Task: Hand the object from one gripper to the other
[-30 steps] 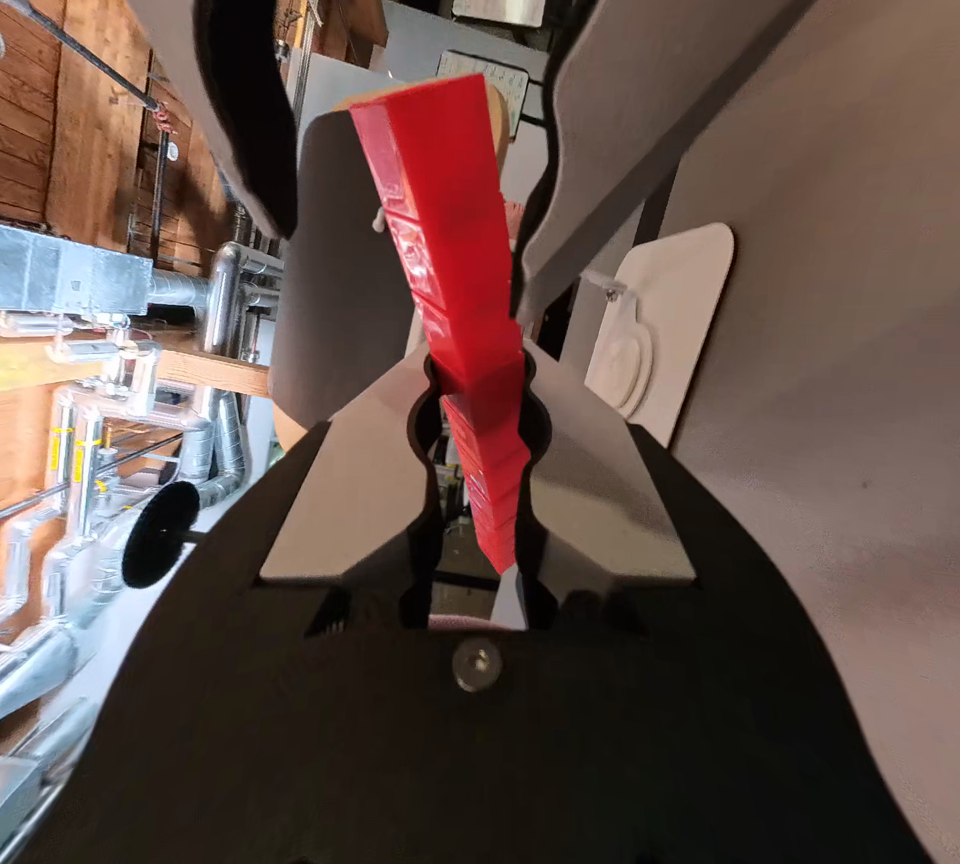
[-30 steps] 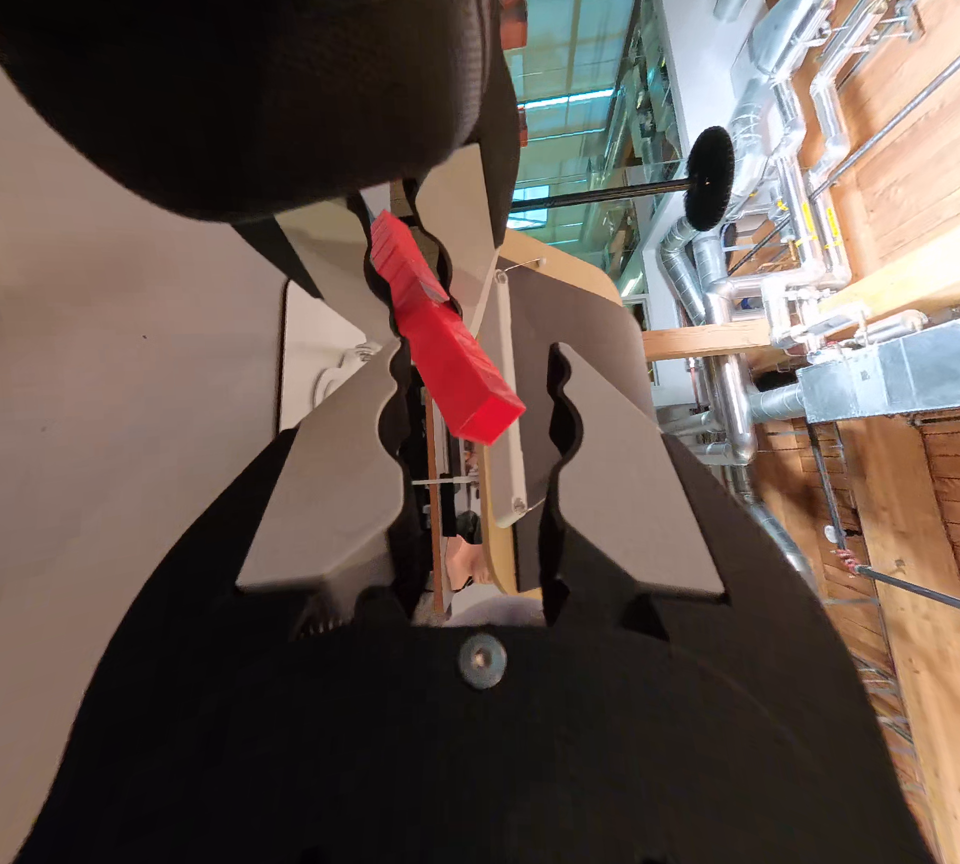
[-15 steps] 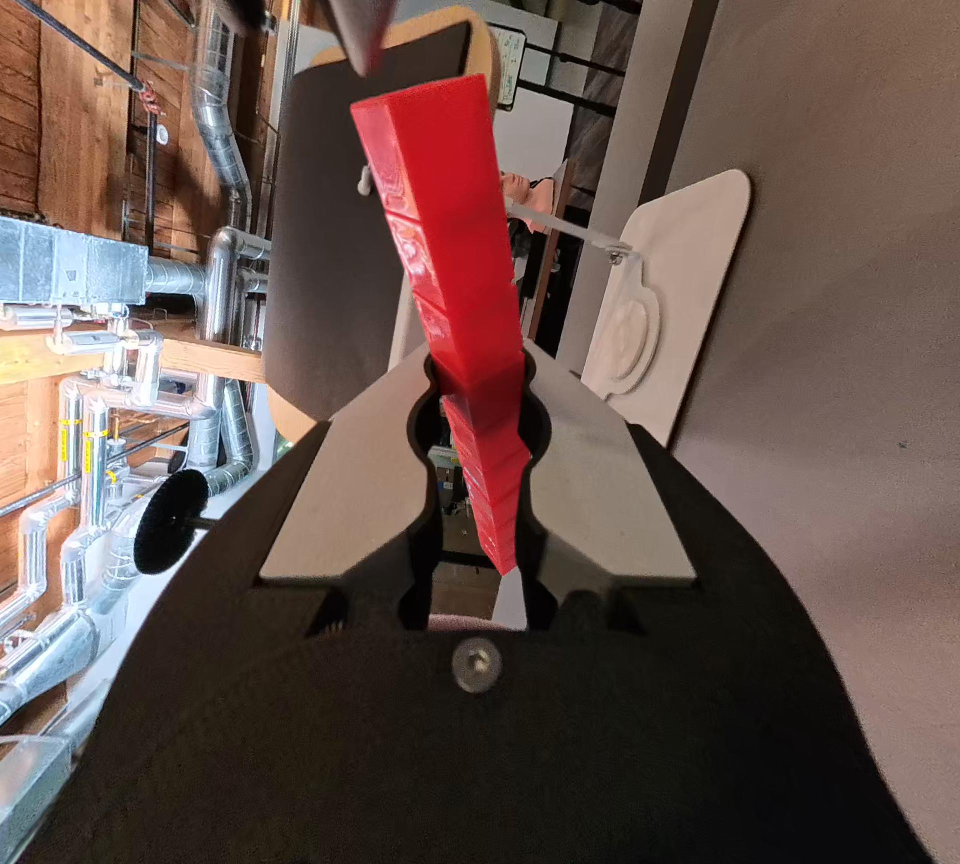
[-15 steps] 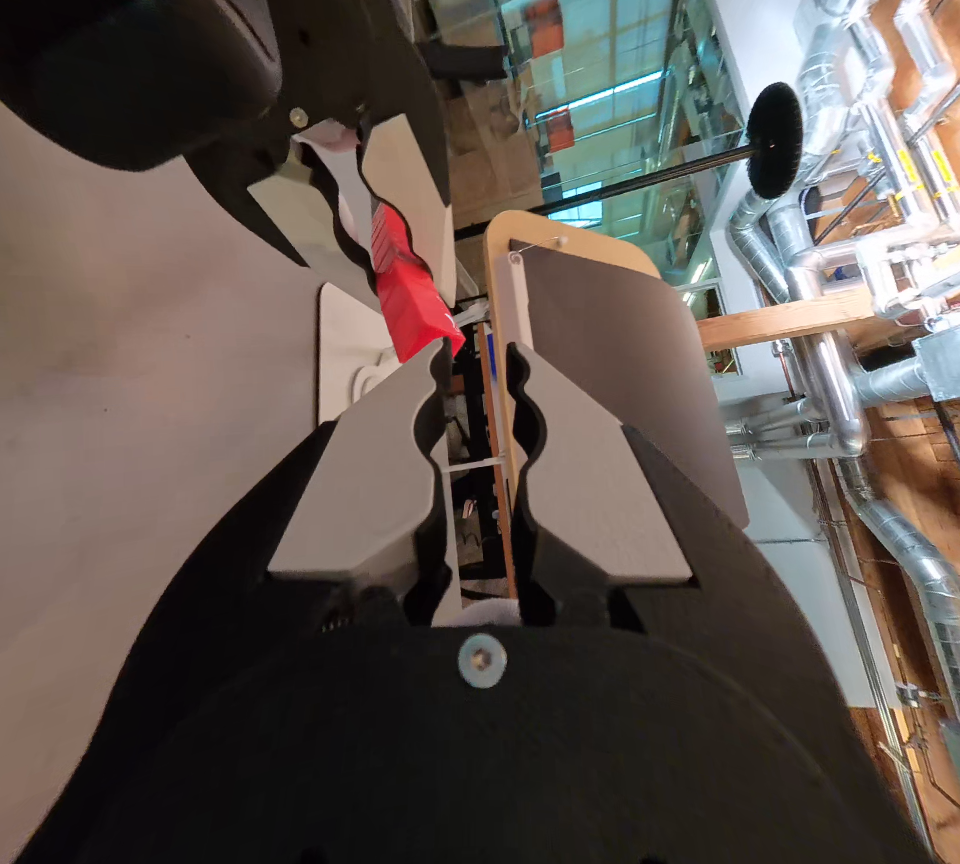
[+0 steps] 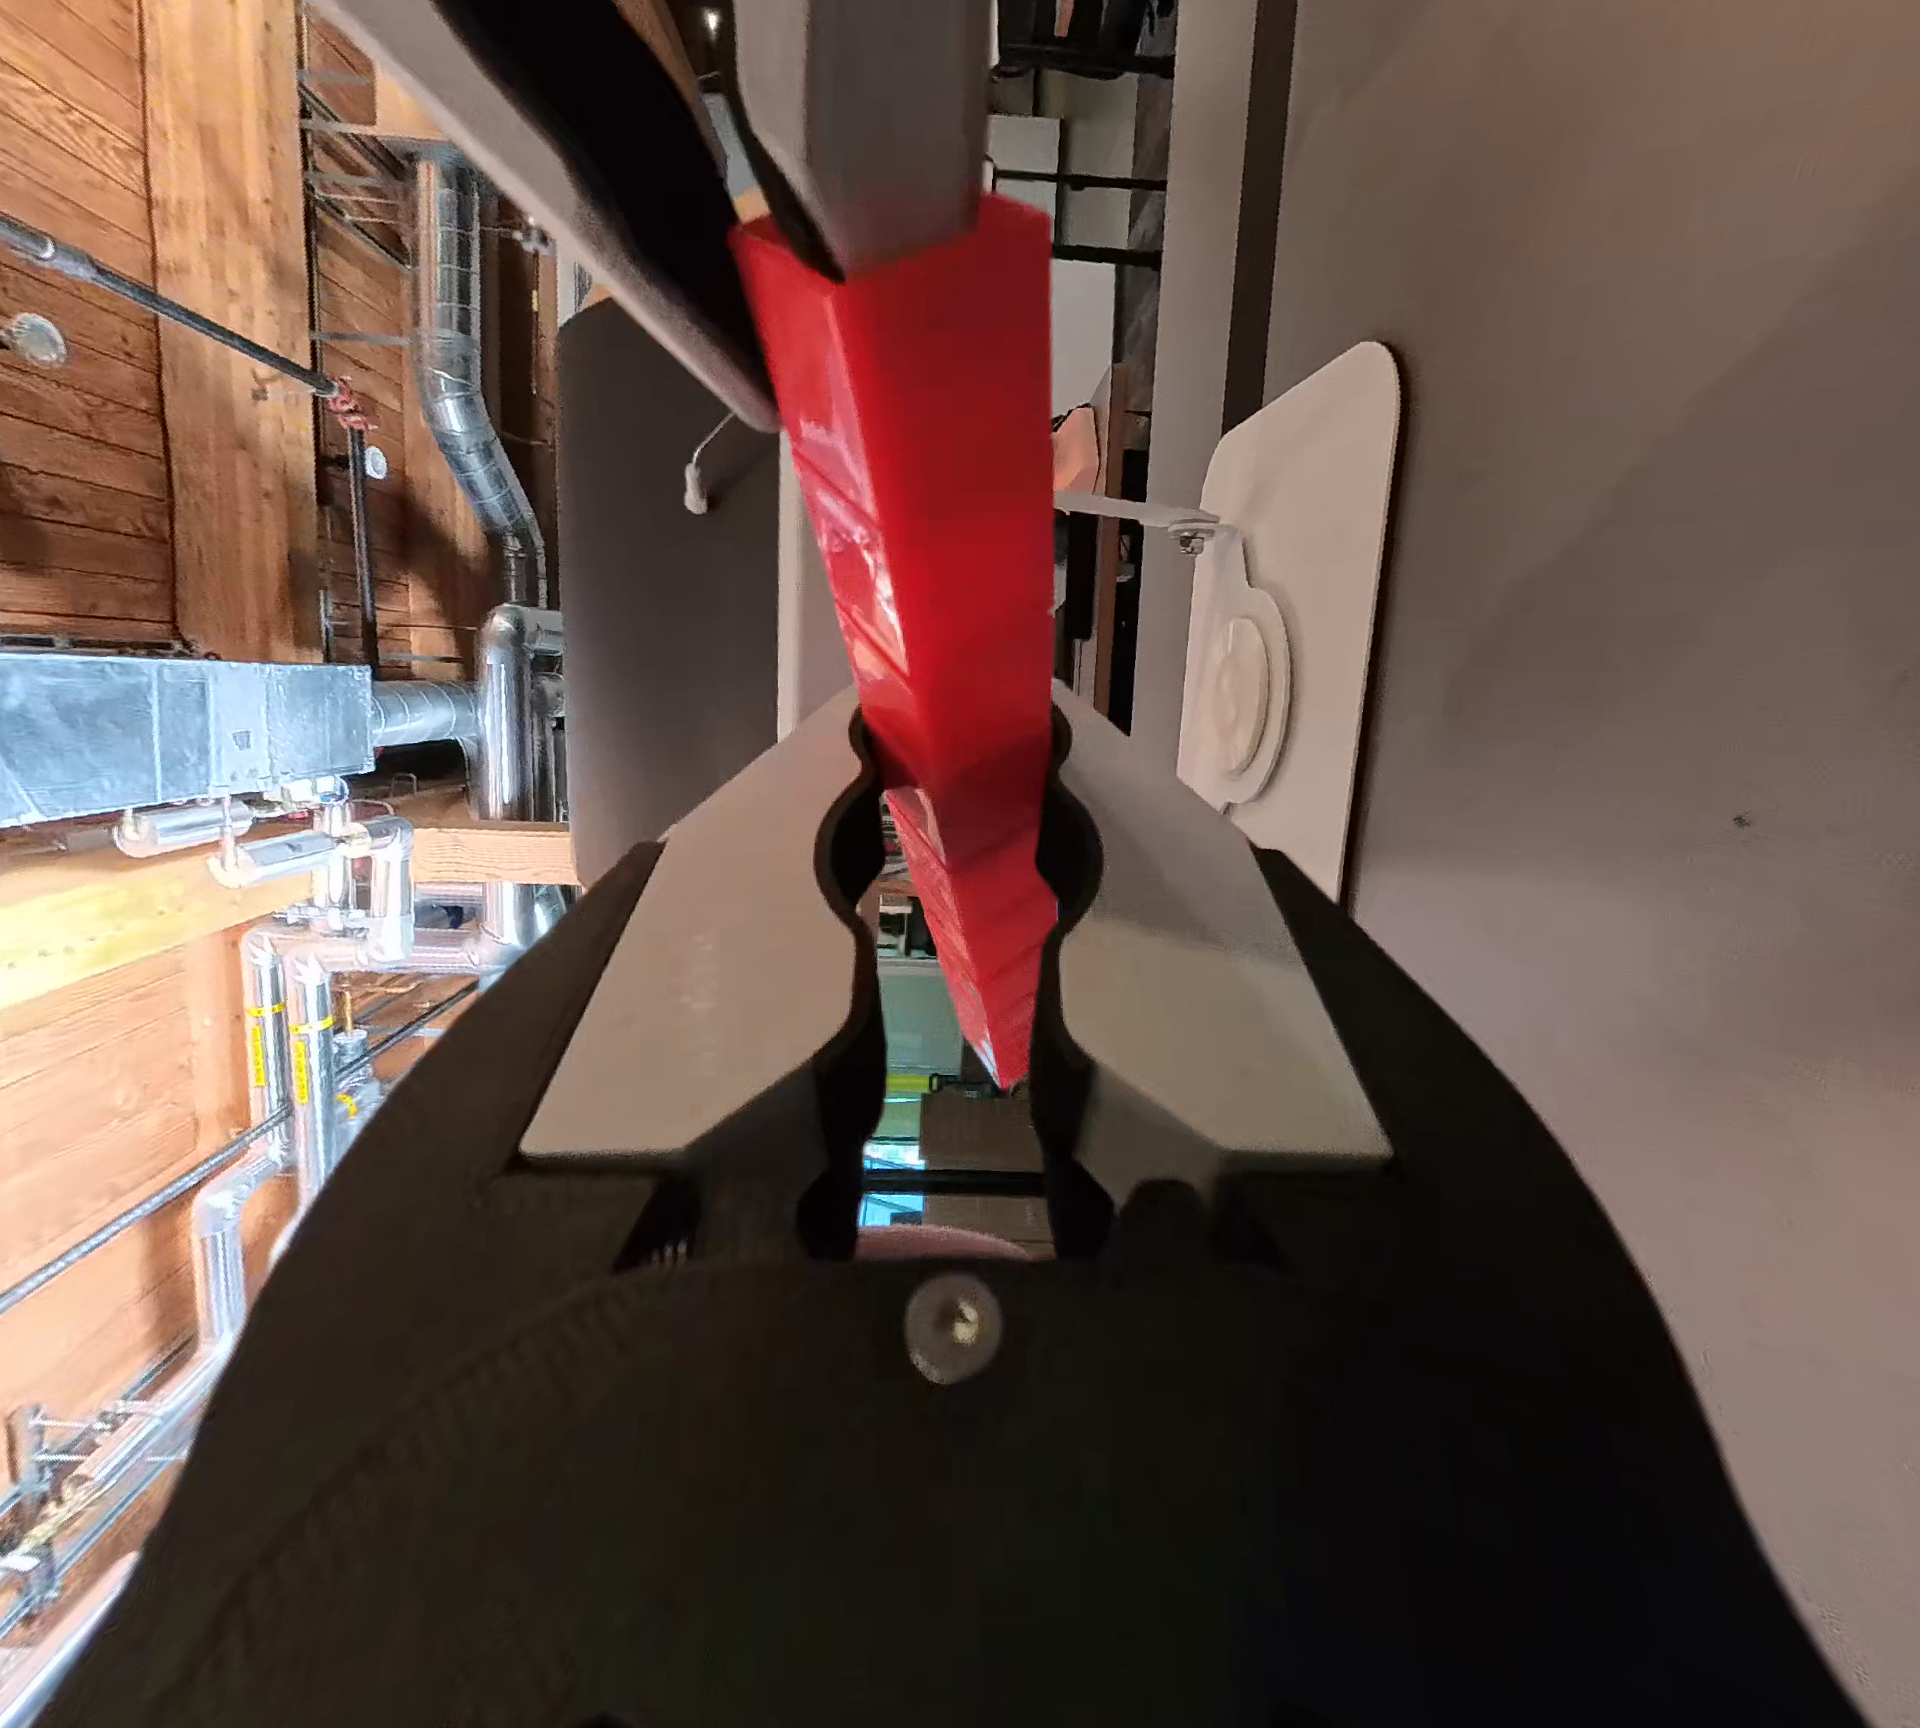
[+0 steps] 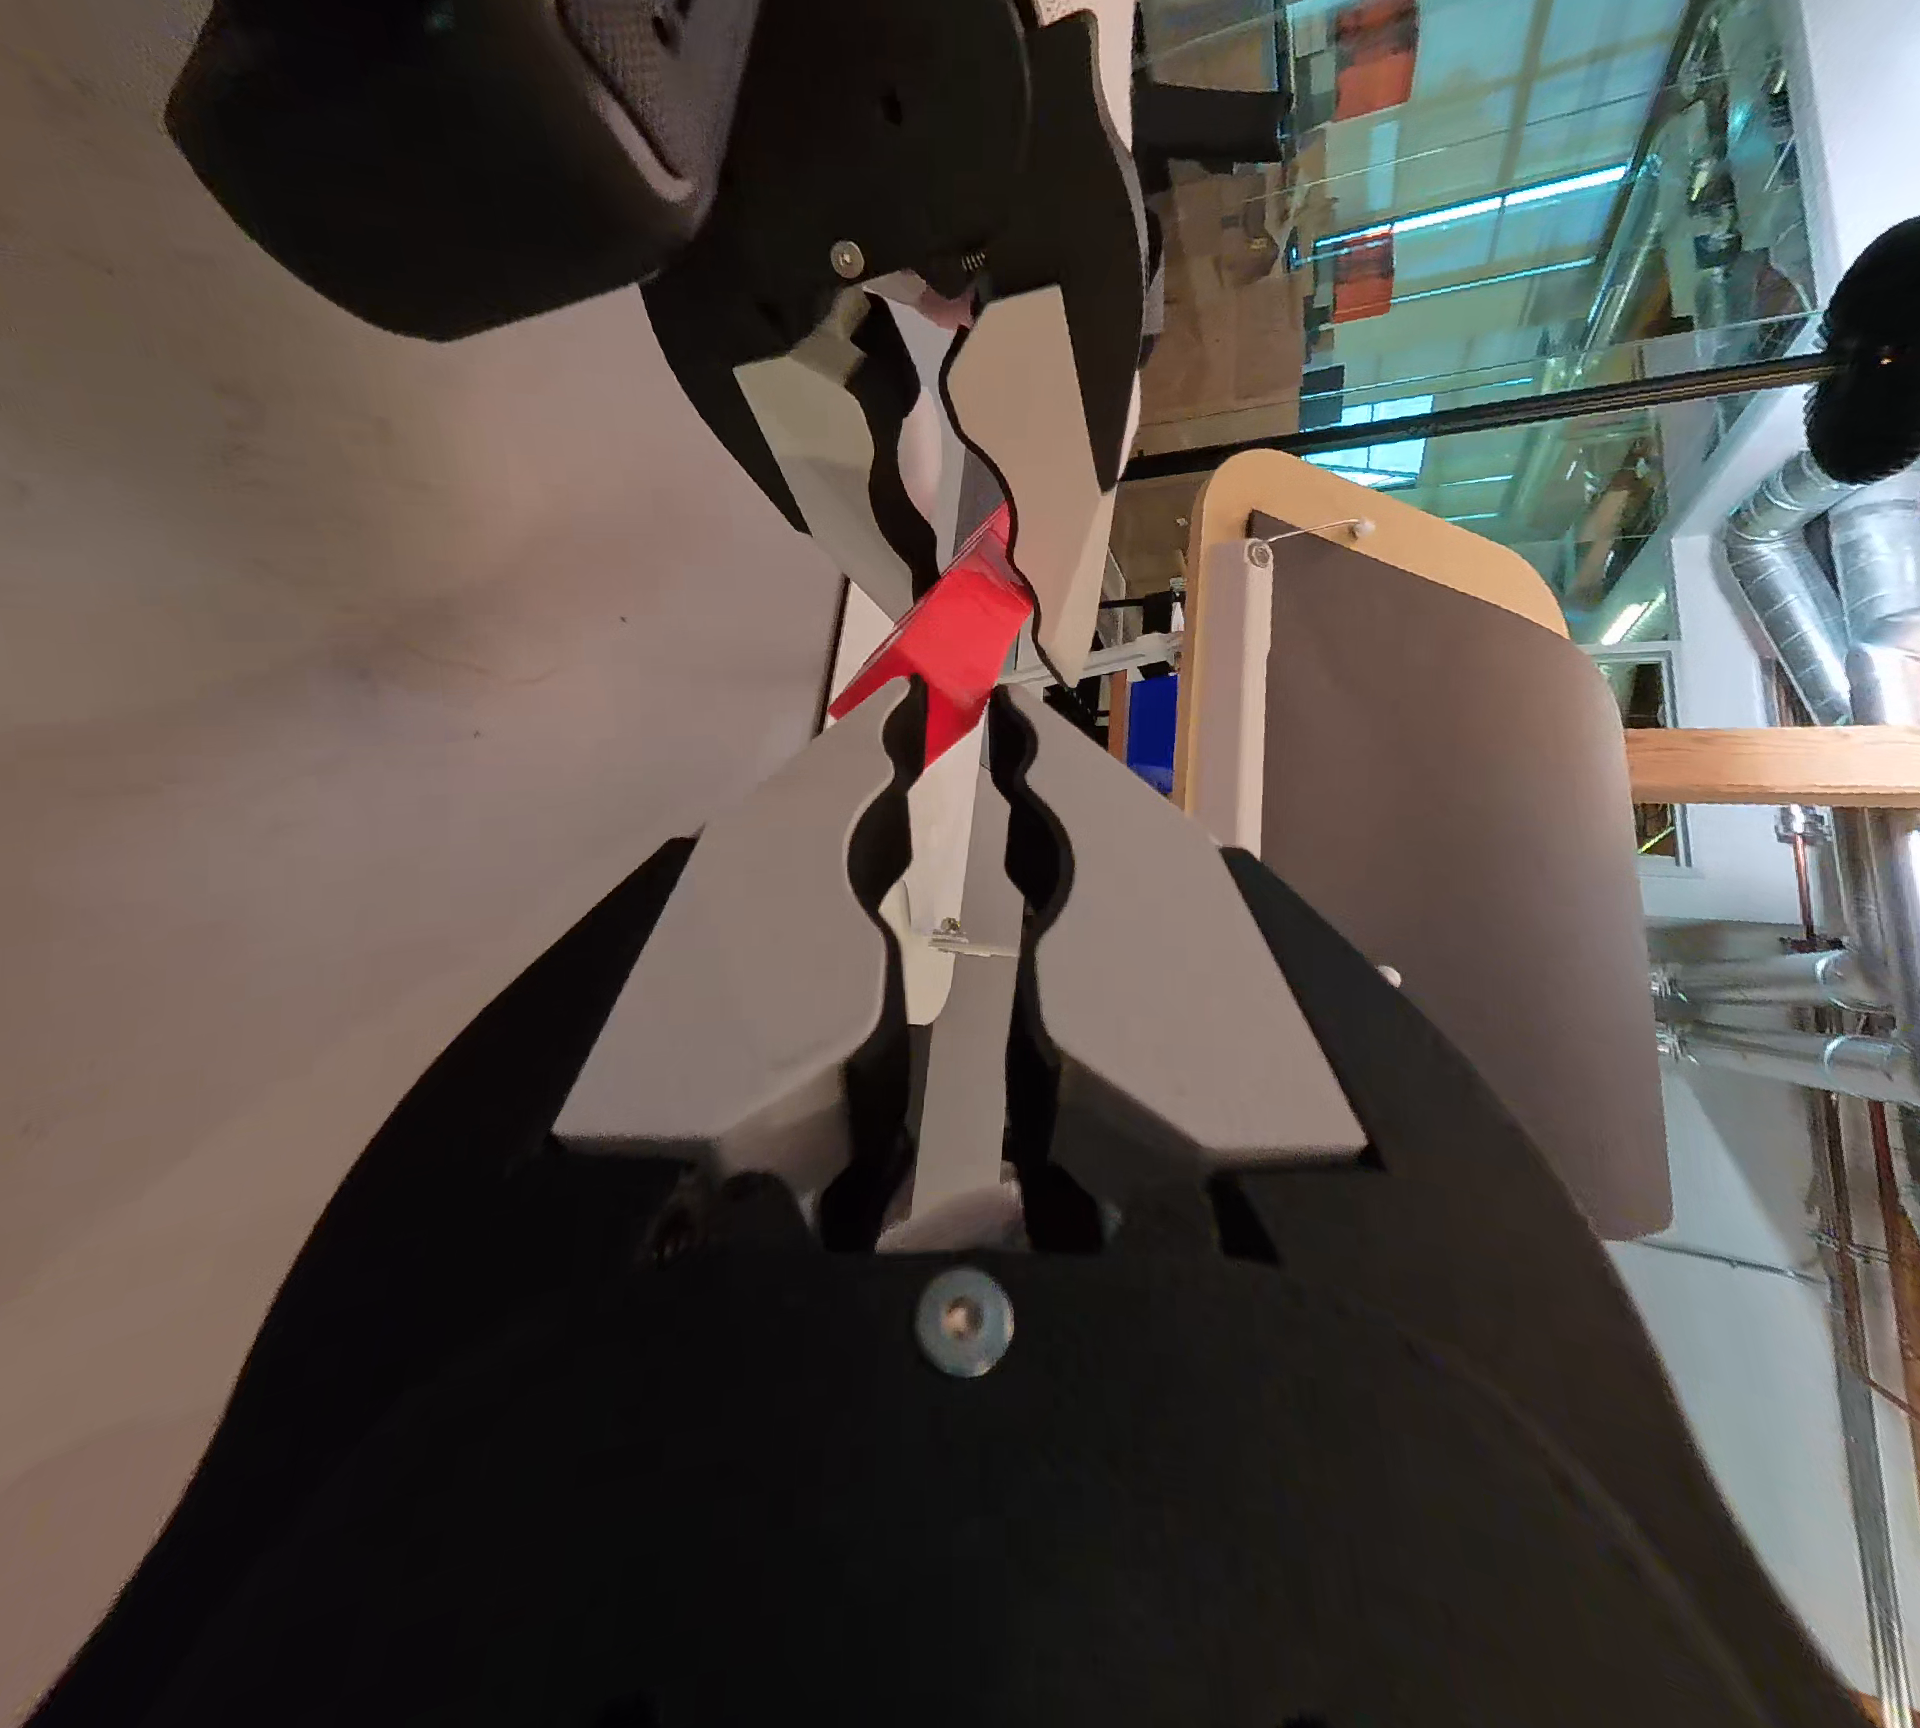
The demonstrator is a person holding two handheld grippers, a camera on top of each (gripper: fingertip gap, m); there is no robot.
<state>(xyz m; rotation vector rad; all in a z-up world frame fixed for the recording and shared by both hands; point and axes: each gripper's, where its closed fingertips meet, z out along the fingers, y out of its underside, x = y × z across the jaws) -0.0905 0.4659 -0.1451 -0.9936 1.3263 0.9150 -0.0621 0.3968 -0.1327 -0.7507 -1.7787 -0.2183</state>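
gripping the red block (image 5: 925,556) near its lower end, the left gripper (image 5: 956,743) has its jaws pressed against both sides of the bar, which runs up and away from the camera. on the left of that view are wooden boards and silver ducts (image 5: 187,722); to the right of the block a white plate (image 5: 1299,598) sits on the grey table surface (image 5: 1610,328).

at the far tip of the block the right gripper (image 6: 951,702) has arrived. half a second ago it stood clear of the bar with its jaws nearly together; now, in the right wrist view, those jaws sit around the block's end, touching or all but touching it. the gap between them is narrow, yet whether they truly clamp the block i cannot tell, as only the very tips meet it.

so the block is in the air between the two grippers, above the table, held firmly by the left. the handover looks to be at its middle: the left should let go only once the right's hold is sure, since a grip that shallow could let the bar tilt or slip.
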